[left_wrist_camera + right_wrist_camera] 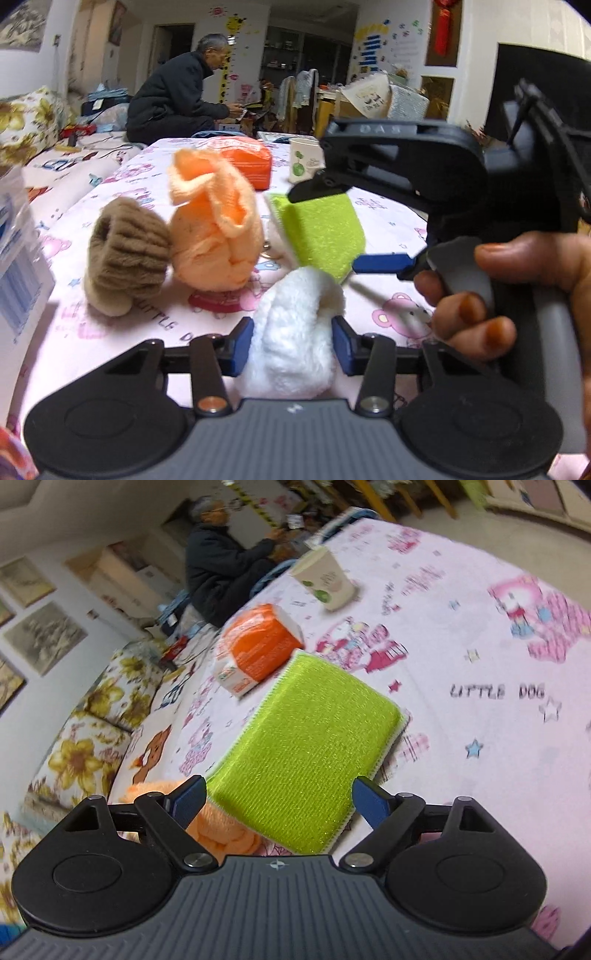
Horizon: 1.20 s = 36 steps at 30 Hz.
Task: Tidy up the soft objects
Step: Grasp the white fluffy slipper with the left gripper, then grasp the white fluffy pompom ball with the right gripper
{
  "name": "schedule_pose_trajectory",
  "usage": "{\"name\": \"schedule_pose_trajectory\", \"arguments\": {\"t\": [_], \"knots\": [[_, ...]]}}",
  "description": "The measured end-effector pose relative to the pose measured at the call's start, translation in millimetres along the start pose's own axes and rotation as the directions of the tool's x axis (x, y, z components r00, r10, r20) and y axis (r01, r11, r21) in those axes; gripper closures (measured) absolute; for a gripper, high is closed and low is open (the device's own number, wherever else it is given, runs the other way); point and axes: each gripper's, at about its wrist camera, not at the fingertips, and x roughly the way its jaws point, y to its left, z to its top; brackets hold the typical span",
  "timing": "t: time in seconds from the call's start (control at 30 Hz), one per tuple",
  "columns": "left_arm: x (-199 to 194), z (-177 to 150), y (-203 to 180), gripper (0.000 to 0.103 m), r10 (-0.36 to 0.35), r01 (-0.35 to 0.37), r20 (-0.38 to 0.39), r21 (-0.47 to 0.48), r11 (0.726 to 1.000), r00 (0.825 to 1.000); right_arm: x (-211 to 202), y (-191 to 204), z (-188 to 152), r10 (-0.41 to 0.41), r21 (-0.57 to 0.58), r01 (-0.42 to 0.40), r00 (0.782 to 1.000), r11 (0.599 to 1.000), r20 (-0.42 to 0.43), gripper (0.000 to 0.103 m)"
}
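A white fluffy sock (295, 332) sits between the blue pads of my left gripper (291, 347), which is shut on it just above the pink cartoon tablecloth (388, 229). My right gripper (332, 225) reaches in from the right and is shut on a green sponge pad (325, 229), held off the cloth. In the right wrist view the sponge (306, 753) fills the gap between the blue fingers of the right gripper (279, 801). An orange sock (214, 229) and a brown sock (125, 251) stand on the cloth at left.
An orange tissue pack (247, 158) and a white paper cup (304, 160) stand farther back. A white box (18, 258) is at the left edge. A person in a dark jacket (177, 99) sits beyond the table. A floral sofa (92, 731) lies alongside.
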Motion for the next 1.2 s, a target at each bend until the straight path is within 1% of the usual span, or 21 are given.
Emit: {"name": "schedule_pose_trajectory", "arguments": {"t": [0.07, 0.2, 0.33, 0.5, 0.6, 0.67, 0.7, 0.8, 0.83, 0.87, 0.9, 0.97, 1.07, 1.17, 1.2], "knots": [[-2.3, -1.1, 3.0, 0.058, 0.008, -0.008, 0.002, -0.017, 1.000, 1.000, 3.8, 0.7, -1.6, -0.027, 0.015, 0.026, 1.000, 1.000, 0.007, 0.000], [-8.0, -2.9, 8.1, 0.058, 0.027, -0.027, 0.002, -0.048, 0.998, 1.000, 8.0, 9.8, -3.8, -0.058, -0.004, 0.058, 0.998, 0.998, 0.033, 0.000], [-12.7, -4.8, 15.1, 0.058, 0.036, -0.036, 0.002, -0.085, 0.996, 0.999, 12.6, 24.9, -7.0, -0.108, -0.094, 0.114, 0.992, 0.989, 0.066, 0.000], [-14.7, -4.8, 23.2, 0.057, 0.032, -0.032, -0.007, -0.116, 0.993, 0.999, 13.4, 22.7, -5.4, -0.167, -0.164, 0.179, 0.982, 0.970, 0.083, 0.000], [-13.3, -2.8, 24.4, 0.057, 0.032, -0.033, -0.013, -0.120, 0.992, 0.999, 11.9, 21.7, -0.7, -0.254, -0.225, 0.273, 0.961, 0.935, 0.111, 0.000], [-12.6, -2.2, 26.6, 0.057, 0.028, -0.031, -0.018, -0.130, 0.991, 0.999, 10.8, 23.8, 2.1, -0.304, -0.279, 0.328, 0.944, 0.903, 0.127, 0.000], [-12.3, -1.9, 27.5, 0.057, 0.028, -0.030, -0.019, -0.132, 0.991, 0.999, 10.2, 25.1, 3.2, -0.332, -0.307, 0.360, 0.933, 0.881, 0.139, 0.000], [-12.3, -0.8, 30.8, 0.057, 0.028, -0.031, -0.024, -0.135, 0.990, 0.999, 10.8, 24.4, 6.7, -0.426, -0.362, 0.462, 0.887, 0.810, 0.179, 0.000], [-13.0, -1.6, 29.7, 0.056, 0.028, -0.031, -0.026, -0.137, 0.990, 0.999, 11.6, 21.8, 8.2, -0.448, -0.369, 0.482, 0.876, 0.795, 0.180, 0.000], [-13.0, -1.2, 31.0, 0.056, 0.027, -0.031, -0.027, -0.140, 0.990, 0.999, 11.1, 19.0, 8.8, -0.462, -0.369, 0.491, 0.870, 0.789, 0.170, 0.000], [-12.9, -0.9, 31.6, 0.056, 0.027, -0.030, -0.029, -0.143, 0.989, 0.999, 11.1, 14.1, 11.2, -0.464, -0.361, 0.486, 0.873, 0.796, 0.153, 0.000], [-12.3, -0.5, 33.1, 0.055, 0.025, -0.029, -0.031, -0.149, 0.988, 0.999, 9.3, 5.3, 15.0, -0.447, -0.341, 0.458, 0.887, 0.821, 0.116, 0.000], [-10.6, 0.2, 35.1, 0.055, 0.024, -0.029, -0.034, -0.155, 0.987, 0.999, 2.8, -2.9, 20.5, -0.408, -0.317, 0.415, 0.908, 0.853, 0.090, 0.000], [-10.0, -0.3, 35.7, 0.055, 0.023, -0.028, -0.035, -0.151, 0.988, 0.999, -6.4, -9.3, 28.1, -0.345, -0.267, 0.354, 0.935, 0.896, 0.083, 0.000], [-9.4, -0.2, 35.6, 0.055, 0.023, -0.028, -0.035, -0.152, 0.988, 0.999, -9.4, -11.8, 30.0, -0.337, -0.251, 0.350, 0.937, 0.902, 0.093, 0.000]]}}
